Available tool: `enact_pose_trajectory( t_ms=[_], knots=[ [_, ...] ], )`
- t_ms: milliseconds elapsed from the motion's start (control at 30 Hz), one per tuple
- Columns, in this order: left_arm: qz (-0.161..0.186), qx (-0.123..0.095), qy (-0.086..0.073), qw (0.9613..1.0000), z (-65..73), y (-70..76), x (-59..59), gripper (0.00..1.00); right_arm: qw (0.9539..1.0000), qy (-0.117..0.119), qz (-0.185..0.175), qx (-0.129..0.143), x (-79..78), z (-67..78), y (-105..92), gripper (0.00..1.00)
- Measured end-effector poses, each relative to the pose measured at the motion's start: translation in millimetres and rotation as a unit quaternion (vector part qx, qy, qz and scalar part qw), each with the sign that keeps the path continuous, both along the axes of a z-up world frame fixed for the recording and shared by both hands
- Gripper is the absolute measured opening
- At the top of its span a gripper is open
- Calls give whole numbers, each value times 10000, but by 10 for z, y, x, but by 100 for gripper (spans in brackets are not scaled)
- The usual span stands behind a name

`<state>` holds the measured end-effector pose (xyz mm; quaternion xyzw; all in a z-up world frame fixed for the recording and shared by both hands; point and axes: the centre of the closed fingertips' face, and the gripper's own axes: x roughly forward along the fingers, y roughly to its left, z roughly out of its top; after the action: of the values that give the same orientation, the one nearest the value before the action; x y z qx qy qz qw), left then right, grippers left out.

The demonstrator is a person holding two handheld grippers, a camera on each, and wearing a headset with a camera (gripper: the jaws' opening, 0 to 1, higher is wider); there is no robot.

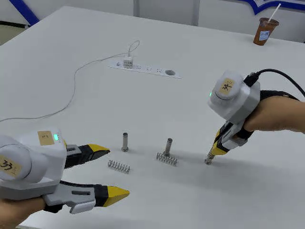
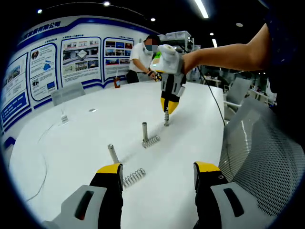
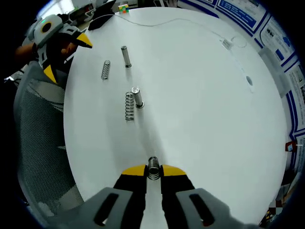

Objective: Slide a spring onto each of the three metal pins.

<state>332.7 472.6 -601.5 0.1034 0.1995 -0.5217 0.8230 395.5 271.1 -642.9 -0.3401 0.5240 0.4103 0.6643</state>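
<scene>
In the right tool (image 3: 154, 171), a spring (image 3: 153, 166)

**Occluded, cropped and illegible items**

In the right gripper view, the spring (image 3: 153, 168) sits between the tips of the right gripper (image 3: 153, 171) and covers the pin shaft inside its coils. Seating depth cannot be determined. In the head view, the left gripper (image 1: 115, 172) has its housing cropped by the left and bottom edges, and the hand (image 1: 16, 213) holding it is mostly out of frame. The white cable (image 1: 72, 93) exits at the left edge, so its far end is cut off. The label on the cup (image 1: 264, 30) is too small to read. In the left gripper view, the text on the wall posters (image 2: 62, 62) is illegible.
</scene>
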Motion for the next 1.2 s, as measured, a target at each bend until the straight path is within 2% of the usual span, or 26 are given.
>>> enact_pose_trajectory(
  t_ms=[233, 600, 867, 1200],
  knots=[
    [8, 9, 2, 10000, -3, 11, 5, 61, 10000, 30, -69, -58, 19, -141, -30, 12],
    [11, -8, 12, 10000, -8, 6, -7, 61, 10000, -8, -84, -24, 34, -191, -29, 13],
    [9, -28, 10, 10000, -2, 2, -7, 61, 9999, -72, -115, 23, 11, -180, -62, 17],
    [-20, -29, 6, 10000, 0, -13, -9, 61, 9989, -457, 22, 37, 41, 23, -24, 21]
  ],
)
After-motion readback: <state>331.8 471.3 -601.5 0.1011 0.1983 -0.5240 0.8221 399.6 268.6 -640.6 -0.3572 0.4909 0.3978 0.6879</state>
